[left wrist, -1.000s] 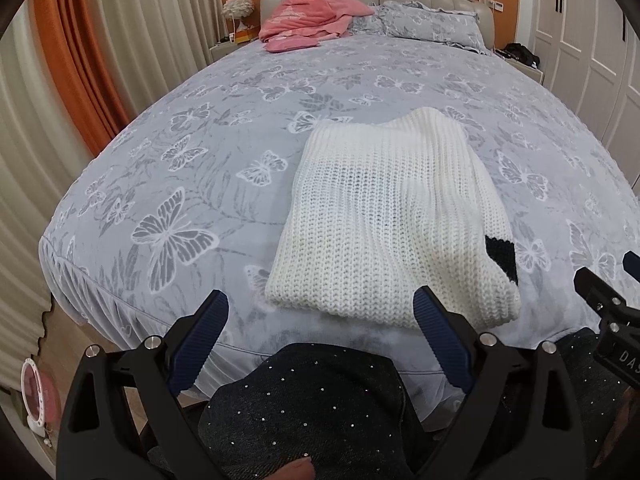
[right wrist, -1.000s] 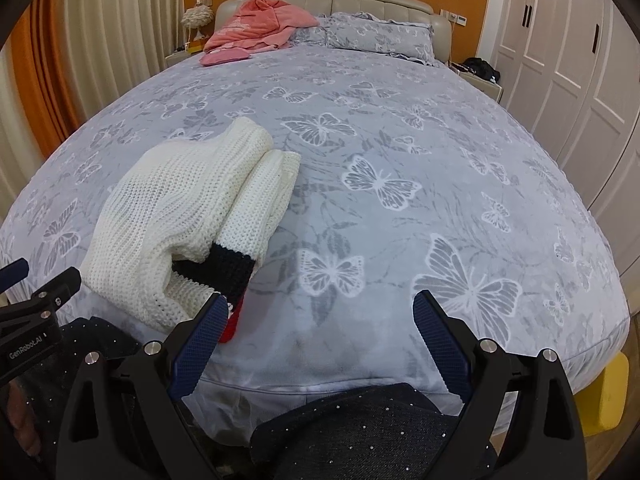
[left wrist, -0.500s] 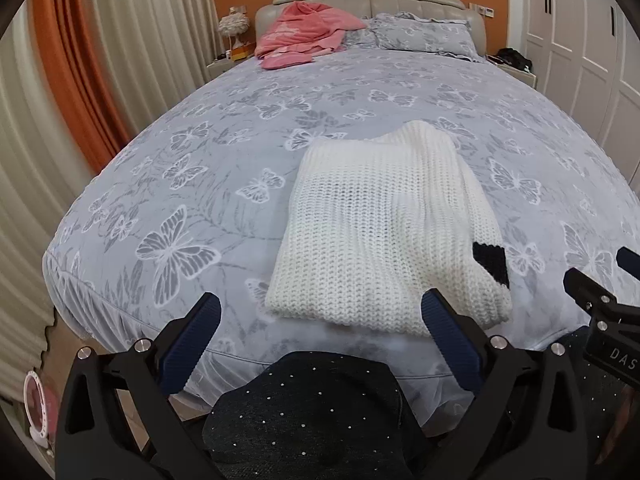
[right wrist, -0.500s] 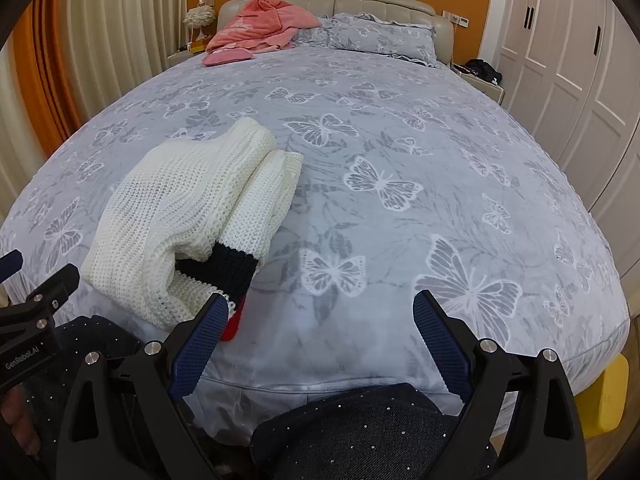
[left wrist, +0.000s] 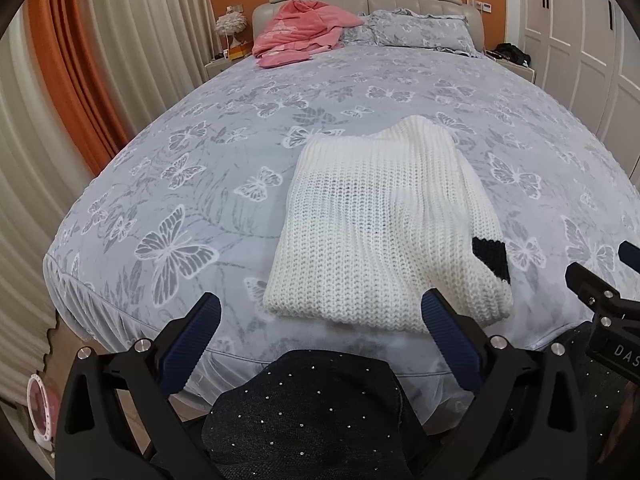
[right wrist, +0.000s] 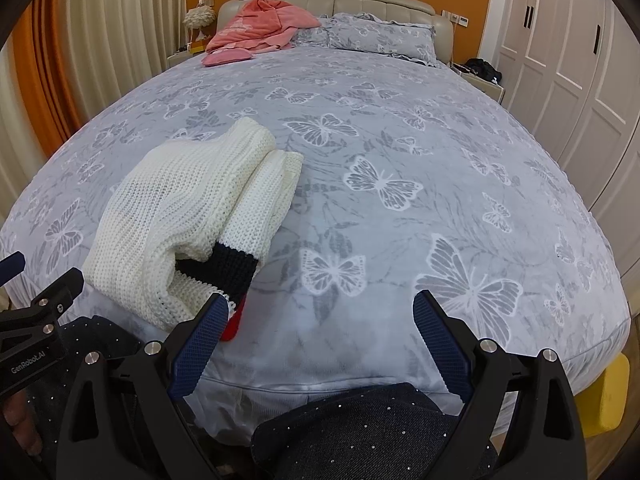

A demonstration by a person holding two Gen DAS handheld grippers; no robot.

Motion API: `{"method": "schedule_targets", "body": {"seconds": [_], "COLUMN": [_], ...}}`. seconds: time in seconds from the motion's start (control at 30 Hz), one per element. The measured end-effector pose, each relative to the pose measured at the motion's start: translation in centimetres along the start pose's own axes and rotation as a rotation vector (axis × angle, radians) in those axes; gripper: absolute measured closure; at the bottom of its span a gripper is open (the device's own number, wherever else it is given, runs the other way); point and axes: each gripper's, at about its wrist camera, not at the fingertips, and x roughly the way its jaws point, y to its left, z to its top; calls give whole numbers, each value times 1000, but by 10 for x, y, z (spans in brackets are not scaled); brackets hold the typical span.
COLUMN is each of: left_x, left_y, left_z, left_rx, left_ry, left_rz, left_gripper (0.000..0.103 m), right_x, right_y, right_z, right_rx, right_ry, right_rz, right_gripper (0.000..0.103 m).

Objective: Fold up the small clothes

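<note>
A white knitted sweater (left wrist: 380, 228) lies folded near the front edge of the bed (left wrist: 208, 184), with a black cuff (left wrist: 491, 258) at its right side. In the right wrist view the sweater (right wrist: 188, 216) lies at the left, with its black cuff (right wrist: 224, 268) and a red bit (right wrist: 234, 322) at the front. My left gripper (left wrist: 320, 322) is open and empty, held back from the bed edge just in front of the sweater. My right gripper (right wrist: 320, 322) is open and empty, to the right of the sweater.
Pink clothes (left wrist: 300, 32) and pillows (left wrist: 420, 28) lie at the headboard. Curtains (left wrist: 80, 80) hang at the left, white wardrobe doors (right wrist: 568, 60) at the right. My dark trousers (left wrist: 312, 412) show below the grippers. A yellow object (right wrist: 610, 396) sits by the bed's right corner.
Both grippers have drawn back and risen a little from the bed, so the sweater looks slightly farther. The sweater has not moved. Both grippers stay open.
</note>
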Motion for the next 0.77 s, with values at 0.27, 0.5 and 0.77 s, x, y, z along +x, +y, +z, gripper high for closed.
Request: {"method": "schedule_targets", "body": {"seconds": [0.27, 0.5, 0.77], "left_x": [1, 2, 6], "left_y": [0, -1, 4], "left_z": [0, -1, -2], "left_rx": [1, 3, 0], "left_ry": [11, 15, 27], "left_rz": [-4, 0, 17], "left_gripper": [5, 5, 6], "right_x": [0, -1, -1], "right_y": [-1, 0, 0], "right_z": [0, 1, 1], "right_rx": [-6, -7, -9], "right_ry": [-3, -5, -7], "right_rz": [0, 1, 2], "right_gripper": [12, 12, 12]}}
